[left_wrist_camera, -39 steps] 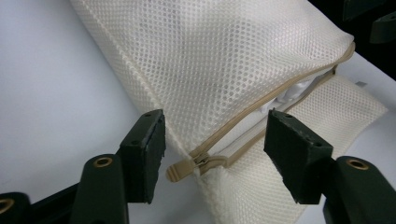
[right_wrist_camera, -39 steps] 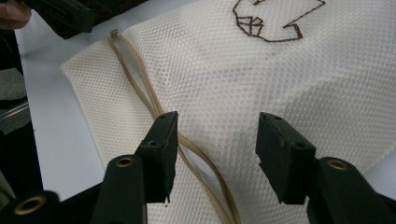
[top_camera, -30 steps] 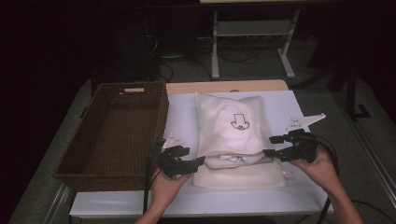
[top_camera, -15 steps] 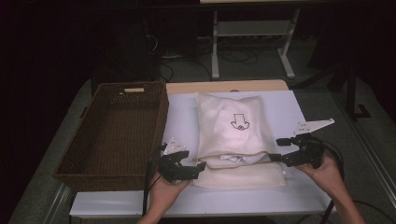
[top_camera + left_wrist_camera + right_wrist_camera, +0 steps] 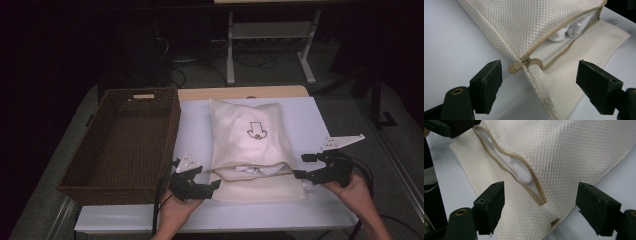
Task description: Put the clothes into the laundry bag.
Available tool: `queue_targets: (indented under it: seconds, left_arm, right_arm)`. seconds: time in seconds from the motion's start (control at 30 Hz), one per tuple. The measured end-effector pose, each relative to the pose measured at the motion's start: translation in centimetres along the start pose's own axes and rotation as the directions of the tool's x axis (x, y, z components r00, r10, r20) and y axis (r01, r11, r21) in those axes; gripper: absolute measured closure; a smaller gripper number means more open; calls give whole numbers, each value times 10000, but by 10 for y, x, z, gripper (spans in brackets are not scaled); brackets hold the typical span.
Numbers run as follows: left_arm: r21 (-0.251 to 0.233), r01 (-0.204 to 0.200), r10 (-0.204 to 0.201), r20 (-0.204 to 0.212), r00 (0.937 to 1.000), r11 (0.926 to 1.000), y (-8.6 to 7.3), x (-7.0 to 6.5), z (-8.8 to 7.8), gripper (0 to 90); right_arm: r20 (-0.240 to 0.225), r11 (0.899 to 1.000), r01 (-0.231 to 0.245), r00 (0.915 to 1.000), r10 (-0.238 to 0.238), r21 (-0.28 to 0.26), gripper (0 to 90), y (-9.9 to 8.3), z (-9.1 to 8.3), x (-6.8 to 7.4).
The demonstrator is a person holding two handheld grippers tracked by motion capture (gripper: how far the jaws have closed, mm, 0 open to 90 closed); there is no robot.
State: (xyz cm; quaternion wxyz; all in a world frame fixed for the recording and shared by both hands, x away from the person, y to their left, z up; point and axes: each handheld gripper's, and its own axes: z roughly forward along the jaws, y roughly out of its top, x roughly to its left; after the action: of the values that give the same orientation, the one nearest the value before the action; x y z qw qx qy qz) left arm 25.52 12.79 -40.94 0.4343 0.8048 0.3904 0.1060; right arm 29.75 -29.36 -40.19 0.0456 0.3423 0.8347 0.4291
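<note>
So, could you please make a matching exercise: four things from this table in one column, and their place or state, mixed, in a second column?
Things:
1. mesh bag
2. wicker basket
3. zipper pull
4. left hand-held gripper

States or places:
A. brown, on the table's left side
B. jaws open, holding nothing
C. zipper open, white cloth inside
D. at the bag's corner, between open jaws

Pairs: 1-C, 2-A, 3-D, 4-B

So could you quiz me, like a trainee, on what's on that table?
1. True or false: the mesh bag's zipper is fully closed.
2. What stands left of the bag: A) wicker basket, B) bucket, C) lamp?
3. Which claw has the zipper pull between its jaws, untouched?

Key: 1. False, it gapes and white cloth shows. 2. A. 3. The left claw; the right claw is open too.
</note>
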Motion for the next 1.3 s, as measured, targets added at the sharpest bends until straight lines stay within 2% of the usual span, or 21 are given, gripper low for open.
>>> queue_targets:
  seconds: [0.63, 1.0, 1.3]
  left_arm:
    - [12, -202, 202, 23, 9998, 9998, -21, -6, -5, 202]
    - [148, -91, 92, -53, 9999, 9998, -33, -5, -5, 209]
    - [215, -263, 266, -129, 9996, 9994, -41, -8, -7, 209]
  right_arm:
    - [-42, 9995, -321, 9995, 322, 32, 218, -26, -1, 3]
    - [-5, 9984, -531, 9986, 531, 177, 216, -44, -2, 4]
    - [77, 9987, -471, 9989, 469, 170, 216, -52, -6, 10]
